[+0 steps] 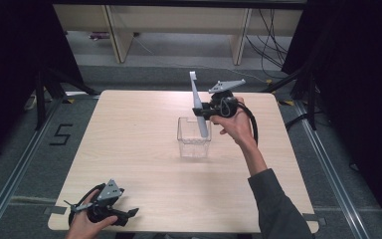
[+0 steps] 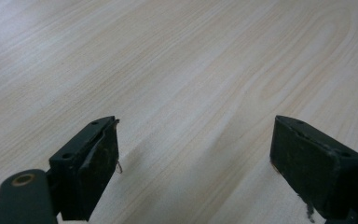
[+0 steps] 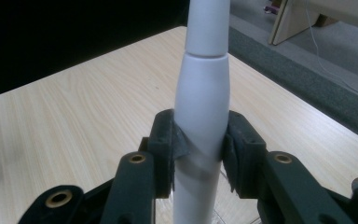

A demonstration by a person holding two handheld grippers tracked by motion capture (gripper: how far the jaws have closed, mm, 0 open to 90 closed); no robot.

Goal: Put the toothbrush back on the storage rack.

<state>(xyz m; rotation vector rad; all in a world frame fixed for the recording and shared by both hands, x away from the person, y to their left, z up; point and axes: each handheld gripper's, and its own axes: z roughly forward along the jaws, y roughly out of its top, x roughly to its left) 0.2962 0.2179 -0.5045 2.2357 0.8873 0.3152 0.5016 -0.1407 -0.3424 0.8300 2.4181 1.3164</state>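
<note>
A pale wood counter seen from above, with a person's arms coming in from the near edge. At the near left corner, the left hand-held gripper rests low on the counter, just inside the near edge, held by a hand. Its jaws stand wide apart with bare wood between them, as the left gripper view shows.

Near the middle of the counter, a little toward the right edge, stands a clear box, open at the top. Above it and toward the far edge, the right hand-held gripper is held up off the counter by a hand with a grey sleeve behind it. Its jaws are clamped on a long white tool, gripping it partway along. The tool stands nearly upright, leaning slightly, its lower end reaching down into the box and its upper end rising well above the gripper.
</note>
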